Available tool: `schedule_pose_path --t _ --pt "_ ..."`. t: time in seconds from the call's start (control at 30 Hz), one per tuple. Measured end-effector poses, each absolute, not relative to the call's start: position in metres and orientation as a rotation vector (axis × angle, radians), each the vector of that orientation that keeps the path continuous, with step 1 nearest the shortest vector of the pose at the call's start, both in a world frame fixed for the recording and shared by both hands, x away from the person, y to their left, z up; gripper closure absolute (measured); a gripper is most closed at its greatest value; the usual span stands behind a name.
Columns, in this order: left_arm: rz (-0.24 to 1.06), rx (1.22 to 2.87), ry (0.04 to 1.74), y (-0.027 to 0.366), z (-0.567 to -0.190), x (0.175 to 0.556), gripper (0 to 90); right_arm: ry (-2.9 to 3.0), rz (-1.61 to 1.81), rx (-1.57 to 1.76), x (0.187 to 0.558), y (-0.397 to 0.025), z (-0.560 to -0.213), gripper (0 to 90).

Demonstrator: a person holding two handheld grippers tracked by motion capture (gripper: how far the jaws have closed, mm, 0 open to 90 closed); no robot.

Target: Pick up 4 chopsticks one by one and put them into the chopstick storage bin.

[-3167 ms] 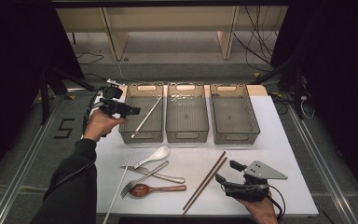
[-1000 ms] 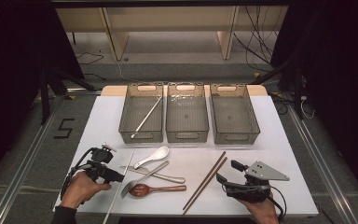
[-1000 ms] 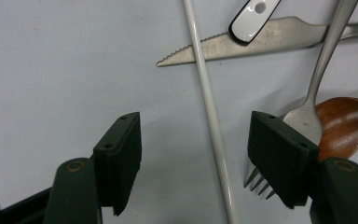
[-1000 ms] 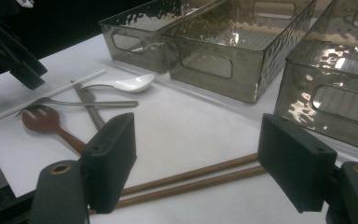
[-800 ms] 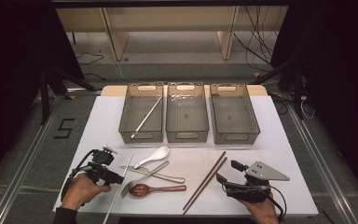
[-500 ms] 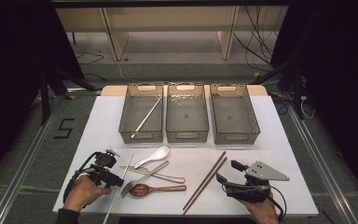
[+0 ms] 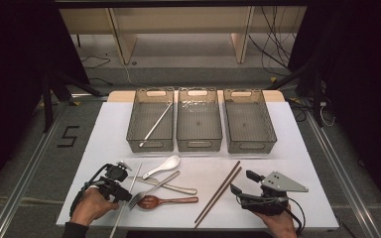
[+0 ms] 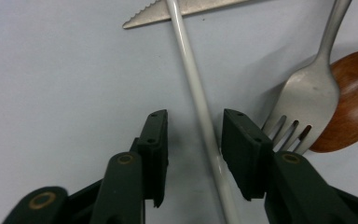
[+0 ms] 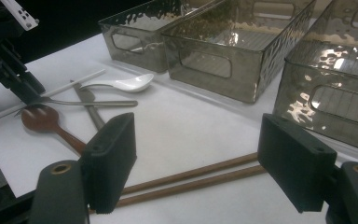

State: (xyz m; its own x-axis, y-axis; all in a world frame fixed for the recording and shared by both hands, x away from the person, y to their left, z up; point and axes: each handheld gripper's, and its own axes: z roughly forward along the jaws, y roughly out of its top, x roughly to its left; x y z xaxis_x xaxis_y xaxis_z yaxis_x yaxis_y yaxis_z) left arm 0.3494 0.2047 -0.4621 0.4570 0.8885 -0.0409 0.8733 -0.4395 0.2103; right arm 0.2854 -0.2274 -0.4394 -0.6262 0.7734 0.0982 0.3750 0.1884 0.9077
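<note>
A white chopstick [image 7: 129,193] lies on the white table [image 7: 302,148] at the front left, and my left gripper [image 7: 125,192] is low over it. In the left gripper view the open gripper [image 8: 193,149] straddles the chopstick [image 8: 200,102], its pads [image 8: 154,144] apart from the stick. Just right of it lie a steel fork [image 8: 307,98] and a wooden spoon [image 8: 354,93]. Another white chopstick [image 7: 157,121] rests in the left grey bin [image 7: 135,124]. My right gripper [image 7: 243,184] is open at the front right, beside two brown chopsticks [image 7: 219,192].
A white ceramic spoon [image 7: 161,167] and a steel knife [image 7: 176,187] lie with the other cutlery at the front centre. The middle bin [image 7: 198,144] and right bin [image 7: 250,146] stand in a row behind. The table's front edge runs just below both hands.
The left gripper has come back from the left bin, where a white chopstick now lies, down to the front left over the second white chopstick. The right gripper has stayed put.
</note>
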Motion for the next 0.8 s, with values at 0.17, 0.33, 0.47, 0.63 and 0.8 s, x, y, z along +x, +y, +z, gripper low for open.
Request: schedule_pose_path --t 0.17,0.33,0.47,0.63,0.8 --pt "0.145 2.53 1.52 0.2031 -0.4622 0.3483 65.6 2.088 1.421 1.078 0.2853 -0.2272 -0.4394 28.6" --pt "0.142 2.528 1.512 0.2042 -0.4623 0.3484 73.7 2.088 1.421 1.077 0.285 -0.2271 -0.4393 28.7" --pt "0.137 2.514 1.513 0.2064 -0.4625 0.3489 80.0 2.087 1.42 1.08 0.285 -0.2273 -0.4394 28.8" --pt "0.141 2.517 1.509 0.2067 -0.4625 0.3492 84.0 2.088 1.42 1.079 0.2849 -0.2273 -0.4394 28.8" --pt "0.152 2.534 1.51 0.2046 -0.4625 0.3491 82.7 2.089 1.418 1.079 0.285 -0.2271 -0.4395 28.8"
